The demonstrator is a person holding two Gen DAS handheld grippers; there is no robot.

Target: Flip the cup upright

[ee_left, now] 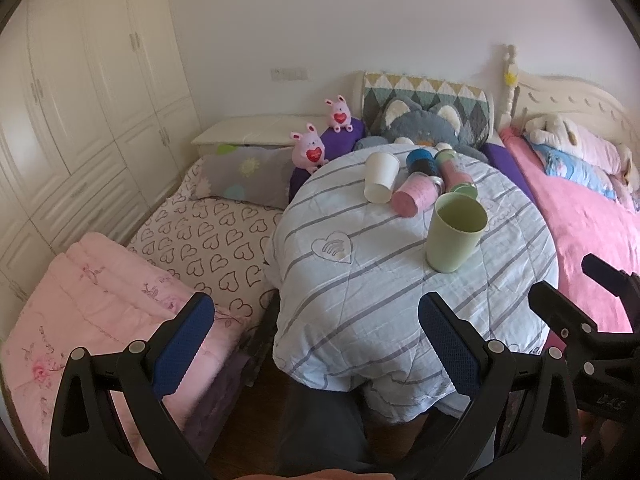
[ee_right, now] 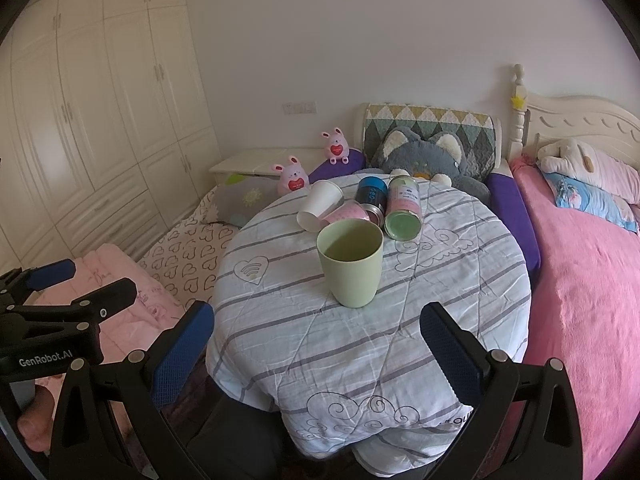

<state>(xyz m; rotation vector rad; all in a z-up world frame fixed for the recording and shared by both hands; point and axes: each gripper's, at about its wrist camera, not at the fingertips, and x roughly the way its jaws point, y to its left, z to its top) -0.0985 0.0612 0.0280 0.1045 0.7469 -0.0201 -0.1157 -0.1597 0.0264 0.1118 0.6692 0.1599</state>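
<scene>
Standing: green cup (ee_right: 350, 262) is sitting upright near the surface's (ee_right: 280, 340) middle, so I'm judging that flip done.
Remaining: white paper cup (ee_right: 319, 205) is lying sideways toward the far edge.
Jaws: I'm holding left gripper (ee_left: 316, 352) and right gripper (ee_right: 316, 356) wide apart, gripping nothing.

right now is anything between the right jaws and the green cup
Nothing visible. The right gripper is open, with only bare striped cloth between it and the upright green cup. The white cup and tins lie behind the cup.
</scene>
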